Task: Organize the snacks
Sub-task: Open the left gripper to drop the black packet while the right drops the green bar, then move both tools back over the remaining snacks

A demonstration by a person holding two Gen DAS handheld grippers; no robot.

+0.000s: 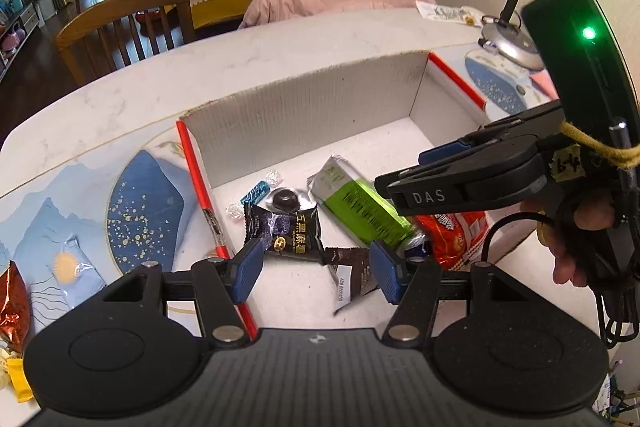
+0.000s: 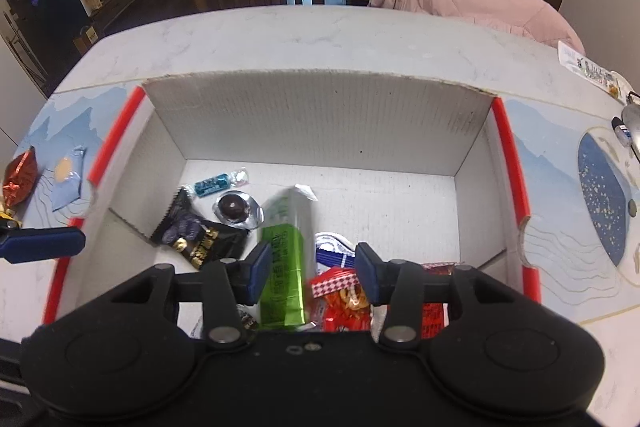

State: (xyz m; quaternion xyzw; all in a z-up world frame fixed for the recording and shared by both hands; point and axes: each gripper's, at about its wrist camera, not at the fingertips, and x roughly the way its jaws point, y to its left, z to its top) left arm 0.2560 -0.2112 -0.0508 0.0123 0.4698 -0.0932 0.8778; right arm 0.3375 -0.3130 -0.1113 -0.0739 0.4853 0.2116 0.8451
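We record one white cardboard box with red-edged side flaps, standing open on the marble table. Contents, grouped at its near left: green snack bar, black sesame packet, dark round sweet, blue twist candy, red snack bag. Outside, on the placemat left of the box: a red foil packet. Our left gripper hangs parted over the box with nothing between its pads. Our right gripper straddles the green bar, pads not pressing it.
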